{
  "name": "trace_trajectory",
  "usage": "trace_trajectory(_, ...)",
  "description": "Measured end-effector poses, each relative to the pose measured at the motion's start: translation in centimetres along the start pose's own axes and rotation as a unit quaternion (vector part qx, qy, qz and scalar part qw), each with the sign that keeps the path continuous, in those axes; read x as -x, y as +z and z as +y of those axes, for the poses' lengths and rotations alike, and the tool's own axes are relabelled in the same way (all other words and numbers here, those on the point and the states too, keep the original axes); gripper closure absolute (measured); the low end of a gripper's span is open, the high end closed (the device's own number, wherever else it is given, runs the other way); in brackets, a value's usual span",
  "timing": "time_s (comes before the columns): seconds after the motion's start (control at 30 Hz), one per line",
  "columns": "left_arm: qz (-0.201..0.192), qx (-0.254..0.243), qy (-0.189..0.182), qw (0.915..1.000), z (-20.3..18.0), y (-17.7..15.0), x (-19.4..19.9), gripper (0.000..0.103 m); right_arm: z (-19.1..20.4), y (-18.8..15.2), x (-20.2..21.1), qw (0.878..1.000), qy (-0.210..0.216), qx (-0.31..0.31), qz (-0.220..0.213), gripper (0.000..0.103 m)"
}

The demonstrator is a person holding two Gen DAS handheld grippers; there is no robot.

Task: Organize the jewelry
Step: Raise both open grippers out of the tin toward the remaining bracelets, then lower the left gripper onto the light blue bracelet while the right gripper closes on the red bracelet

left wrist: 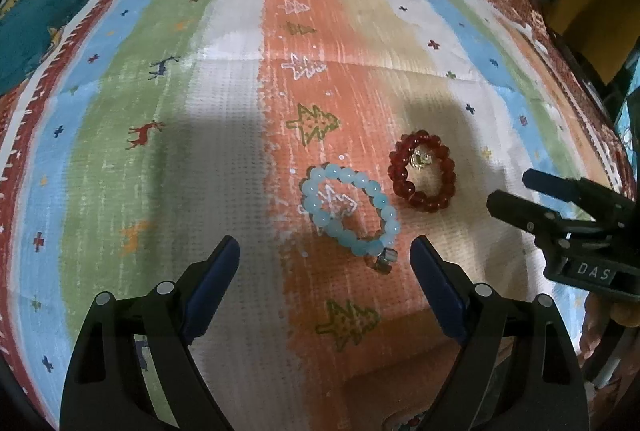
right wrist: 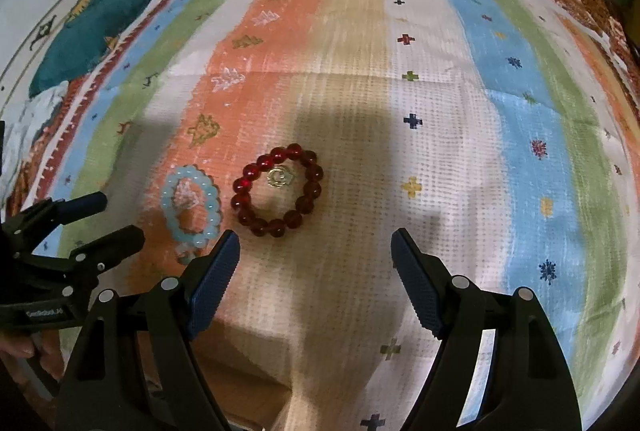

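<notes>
Both sets of jaws stand wide and hold nothing. Your left gripper (left wrist: 324,251) hangs above the pale blue bead bracelet (left wrist: 348,209), whose metal charm (left wrist: 384,259) lies at its near end; your right gripper (right wrist: 316,251) hangs just short of the dark red bead bracelet (right wrist: 278,191), beside the blue one, nearly touching it. Both lie flat on the striped cloth (right wrist: 460,151). Bring each pair down straddling one side of its ring, not the whole loop. Close on the beads, clear of the gold charm (right wrist: 279,177) inside the red ring, and lift gently.
</notes>
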State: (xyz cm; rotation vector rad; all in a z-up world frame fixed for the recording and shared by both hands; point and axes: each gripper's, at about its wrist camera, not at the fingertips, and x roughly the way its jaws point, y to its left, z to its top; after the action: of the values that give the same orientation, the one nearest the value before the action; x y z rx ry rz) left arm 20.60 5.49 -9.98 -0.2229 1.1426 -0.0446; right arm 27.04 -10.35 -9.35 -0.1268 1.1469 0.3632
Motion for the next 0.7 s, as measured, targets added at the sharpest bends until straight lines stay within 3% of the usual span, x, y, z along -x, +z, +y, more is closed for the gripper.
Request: trace_trajectory(0.7, 0.014, -0.008, 0.010, 0.9998, 0.4, 1.3, -2.2, 0.017, -0.4, 1.9, -3.9, 1.000, -0.010, -0.005, 0.019, 0.025)
